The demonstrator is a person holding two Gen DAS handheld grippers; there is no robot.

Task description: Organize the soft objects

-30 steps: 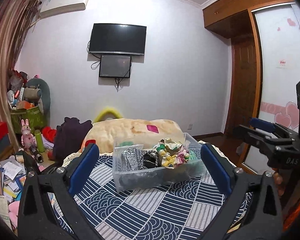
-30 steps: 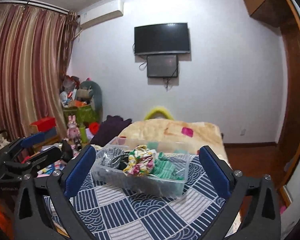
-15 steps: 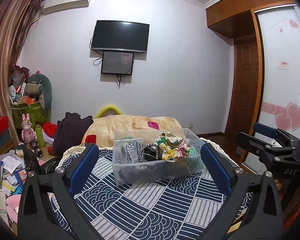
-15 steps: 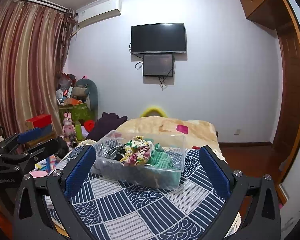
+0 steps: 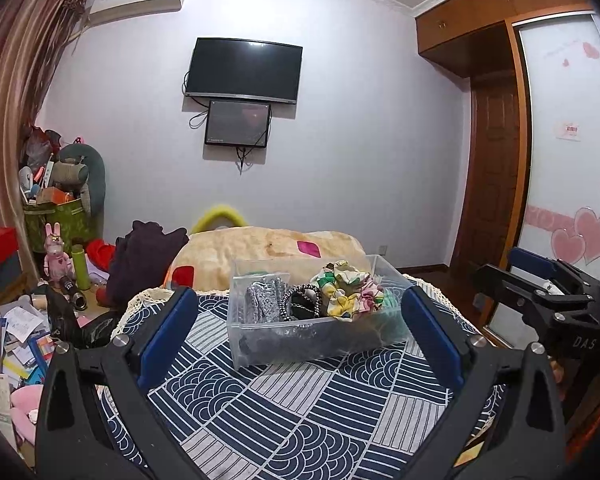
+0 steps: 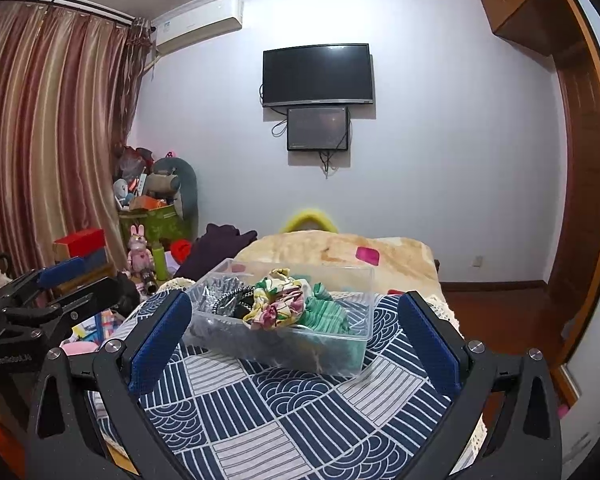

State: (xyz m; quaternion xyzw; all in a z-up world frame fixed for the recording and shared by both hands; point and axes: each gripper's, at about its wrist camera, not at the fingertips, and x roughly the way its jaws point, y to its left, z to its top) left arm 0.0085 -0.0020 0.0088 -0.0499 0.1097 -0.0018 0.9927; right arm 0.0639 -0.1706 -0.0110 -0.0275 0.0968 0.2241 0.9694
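Left wrist view: jaws of the left gripper [image 5: 300, 328] spread wide and empty, framing the clear plastic bin [image 5: 320, 334] from short of its near wall, probably so either end can be reached. Right wrist view: jaws of the right gripper [image 6: 296, 332] likewise wide and empty, aimed at the same bin on the patterned desk cloth [image 6: 300, 412]. Inside, gathered rather than scattered: floral scrunchie [image 6: 278, 304] in the middle, green scrunchie [image 6: 326, 314] beside it, dark and silvery hair ties [image 5: 284, 302] at the left end, apparently already sorted.
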